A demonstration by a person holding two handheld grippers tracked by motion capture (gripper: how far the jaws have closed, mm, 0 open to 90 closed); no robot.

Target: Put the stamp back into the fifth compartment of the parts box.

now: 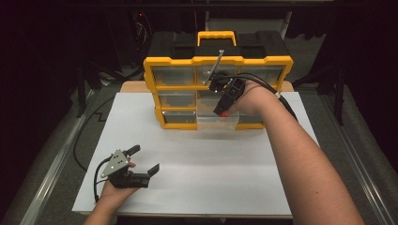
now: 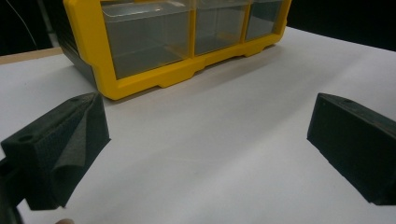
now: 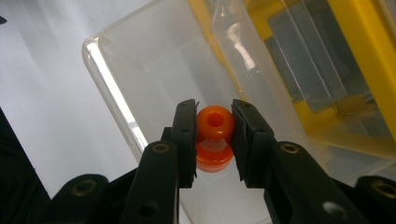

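One white surface (image 1: 197, 178) under me, yellow organizer (image 1: 218, 91) at far edge, clear drawer (image 3: 154, 84) pulled out at bottom row. My left gripper (image 1: 141, 161) idle, jaws wide apart, empty. My right gripper (image 3: 214, 135) over drawer, jaws clamped on orange spool (image 3: 214, 123). Likely placing; release left.

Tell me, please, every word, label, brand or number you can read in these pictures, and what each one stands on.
None can be read. The yellow organizer, its clear drawer, the orange spool in the right gripper, the left gripper and the white board bear no legible text.
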